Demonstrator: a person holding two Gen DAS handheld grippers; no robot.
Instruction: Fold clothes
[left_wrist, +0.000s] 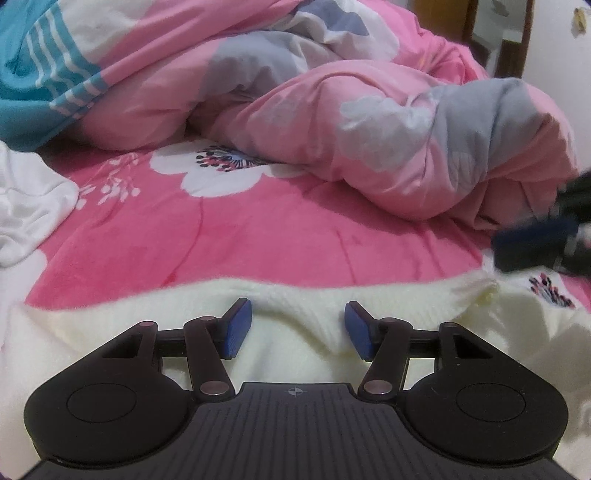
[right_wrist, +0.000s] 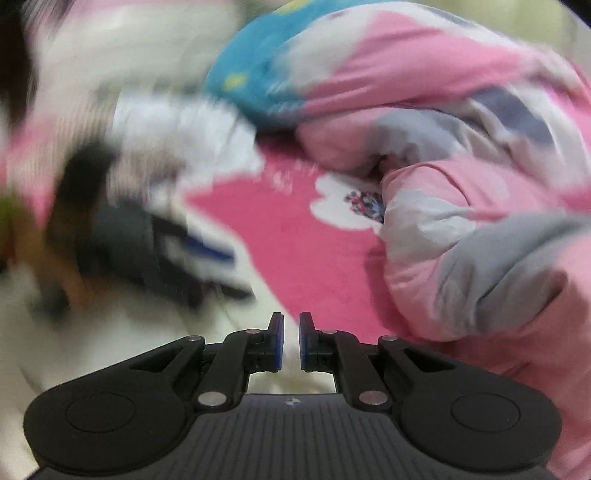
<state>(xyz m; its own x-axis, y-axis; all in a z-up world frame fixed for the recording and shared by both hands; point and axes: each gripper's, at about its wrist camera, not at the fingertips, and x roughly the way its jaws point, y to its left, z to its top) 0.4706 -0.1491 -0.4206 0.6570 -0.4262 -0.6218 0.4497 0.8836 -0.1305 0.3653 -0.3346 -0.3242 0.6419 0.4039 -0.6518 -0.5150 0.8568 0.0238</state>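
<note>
pink floral bedsheet (left_wrist: 258, 236) under rumpled duvet (left_wrist: 388, 147)

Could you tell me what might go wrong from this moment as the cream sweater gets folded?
1. The left gripper is open over the sweater, whose edge bunches between its pads; closing here might pinch a thick wad and fold crooked.
2. The right gripper is nearly shut with nothing visibly between its pads, and its view is blurred, so it may miss the hem.
3. The duvet lies heaped close behind; a fold swung that way might snag on it.
</note>
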